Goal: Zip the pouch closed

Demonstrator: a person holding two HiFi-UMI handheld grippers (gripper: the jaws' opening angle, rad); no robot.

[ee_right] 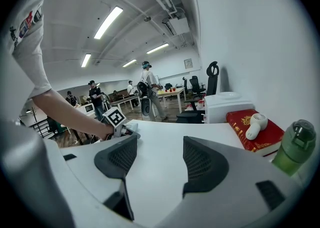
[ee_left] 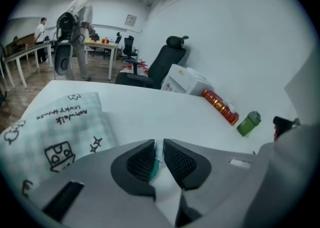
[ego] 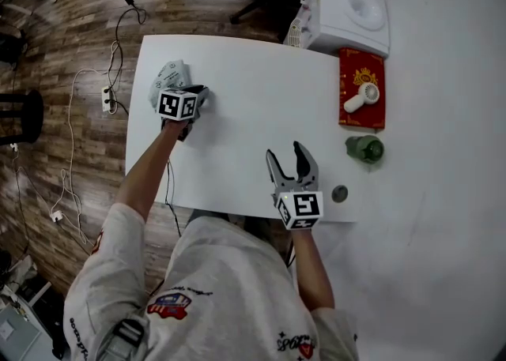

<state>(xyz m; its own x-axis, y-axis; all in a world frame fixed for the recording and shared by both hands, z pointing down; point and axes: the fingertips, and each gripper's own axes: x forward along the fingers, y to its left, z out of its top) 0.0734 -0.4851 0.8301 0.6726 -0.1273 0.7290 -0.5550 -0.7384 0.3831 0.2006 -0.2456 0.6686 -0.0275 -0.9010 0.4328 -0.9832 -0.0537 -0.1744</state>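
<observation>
Pouch [ego: 169, 77] lies on white table [ego: 253, 103], teal tab [ee_left: 156, 168] pinched by left fingers [ee_left: 141, 161]; right fingers [ee_right: 202, 164] wide, empty.

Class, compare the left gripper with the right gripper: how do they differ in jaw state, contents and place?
Jaws: the left gripper has them almost together; the right gripper has them wide apart. Contents: the left pinches a thin teal strip by the pouch; the right is empty over bare table. Place: the left is near the table's far left corner, the right near its front edge. Both have grey, ribbed pads.
</observation>
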